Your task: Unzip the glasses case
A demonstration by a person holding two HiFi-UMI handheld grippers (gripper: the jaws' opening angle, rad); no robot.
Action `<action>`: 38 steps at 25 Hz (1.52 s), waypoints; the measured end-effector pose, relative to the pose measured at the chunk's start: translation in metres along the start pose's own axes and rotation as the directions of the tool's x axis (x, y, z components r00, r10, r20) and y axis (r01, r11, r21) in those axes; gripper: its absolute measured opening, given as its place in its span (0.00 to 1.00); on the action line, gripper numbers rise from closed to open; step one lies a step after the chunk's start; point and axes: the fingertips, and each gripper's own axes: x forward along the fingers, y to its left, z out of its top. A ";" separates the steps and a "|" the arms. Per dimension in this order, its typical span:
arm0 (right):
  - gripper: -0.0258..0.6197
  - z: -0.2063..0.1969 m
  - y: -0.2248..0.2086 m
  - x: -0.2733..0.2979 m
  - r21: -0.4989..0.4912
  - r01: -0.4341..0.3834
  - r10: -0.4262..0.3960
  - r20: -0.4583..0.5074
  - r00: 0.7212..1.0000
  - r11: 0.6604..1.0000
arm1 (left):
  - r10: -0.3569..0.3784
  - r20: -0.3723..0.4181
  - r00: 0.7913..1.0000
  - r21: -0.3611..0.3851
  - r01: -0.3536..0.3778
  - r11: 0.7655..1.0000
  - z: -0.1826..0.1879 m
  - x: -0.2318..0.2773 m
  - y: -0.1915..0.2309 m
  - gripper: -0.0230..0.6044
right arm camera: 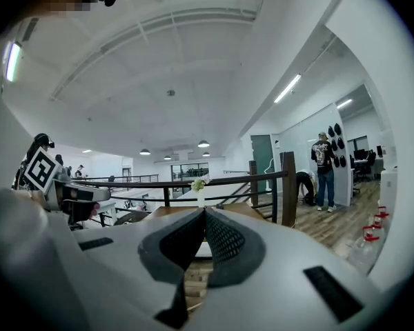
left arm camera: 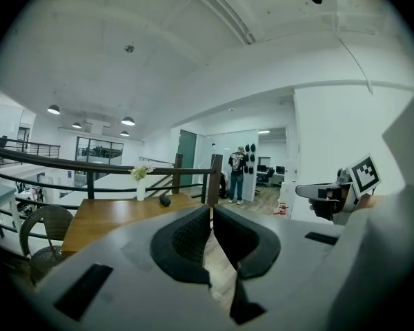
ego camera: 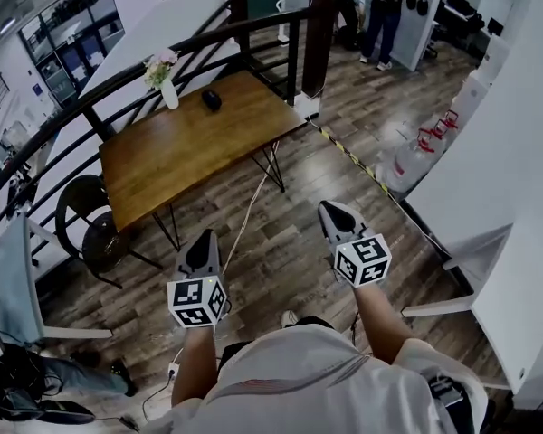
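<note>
1. Left tool: jaws pressed together, empty, pointing roughly level above the wooden floor.
2. Right tool: likewise closed on nothing, held level beside the left.
3. Glasses case: a small dark oval lying on the far part of the counter, near the vase of flowers and well apart from both tools.
4. Probably light, with a semi-stiff shell; likely to skate across the smooth wood when tugged.
5. Best to pin the body across its narrow width with one tool, pinch the zipper tab with the other, and pull along the seam.
6. Zipper tab and seam too small to make out from here; cannot tell which end to start at.
</note>
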 end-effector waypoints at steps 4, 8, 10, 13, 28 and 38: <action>0.12 -0.002 -0.048 0.013 0.018 0.006 -0.006 -0.003 1.000 1.000 | -0.009 -0.001 1.000 0.006 0.009 1.000 0.001 0.042 -0.023 0.07; 0.12 -0.013 -0.071 0.017 0.042 0.011 -0.010 -0.009 1.000 0.999 | -0.011 -0.017 1.000 0.010 0.011 1.000 -0.003 0.069 -0.032 0.07; 0.12 -0.013 -0.085 0.019 0.049 0.018 -0.017 -0.012 1.000 0.999 | -0.014 -0.018 1.000 0.013 0.014 1.000 0.000 0.083 -0.037 0.07; 0.12 -0.010 -0.106 0.026 0.058 0.034 -0.034 -0.012 0.999 0.998 | -0.024 -0.015 1.000 0.019 0.024 1.000 0.007 0.104 -0.041 0.07; 0.12 -0.006 -0.120 0.139 0.017 0.037 -0.036 -0.070 0.997 0.999 | -0.039 -0.010 0.999 -0.029 0.038 0.999 0.011 0.190 0.024 0.07; 0.12 0.012 -0.097 0.291 0.020 0.009 -0.007 -0.112 0.994 1.000 | -0.041 -0.064 0.997 -0.039 0.038 0.998 0.033 0.273 0.136 0.07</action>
